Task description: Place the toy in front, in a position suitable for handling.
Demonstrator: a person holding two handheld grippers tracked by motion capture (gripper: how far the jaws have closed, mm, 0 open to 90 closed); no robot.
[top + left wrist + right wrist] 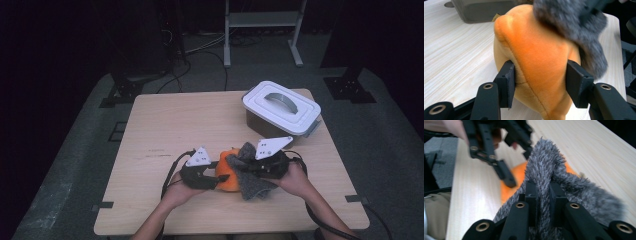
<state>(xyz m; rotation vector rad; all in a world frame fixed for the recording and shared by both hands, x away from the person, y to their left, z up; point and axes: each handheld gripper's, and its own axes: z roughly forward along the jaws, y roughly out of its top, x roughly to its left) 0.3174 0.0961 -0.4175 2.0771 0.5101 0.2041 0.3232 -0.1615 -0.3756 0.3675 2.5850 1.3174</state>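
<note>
- We've got the left hand-held gripper clamped across the lower body of the orange plush toy; both jaws are pressed into the fabric, part-way closed, pinning it near the front edge of the worktop.
- The right hand-held gripper has its jaws nearly together on a fold of the grey fuzzy cloth, pinched tight.
- Key relation: the cloth lies on top of and to the right of the toy, touching it, so the right gripper is the nearer one to work it over the plush. The toy's long axis runs roughly upright in the left gripper view; its top is hidden by cloth, so we're not sure.
- Toy: soft, bright orange with a paler seamed panel.
- Farther back, right: a closed white-lidded bin, well apart.
</note>
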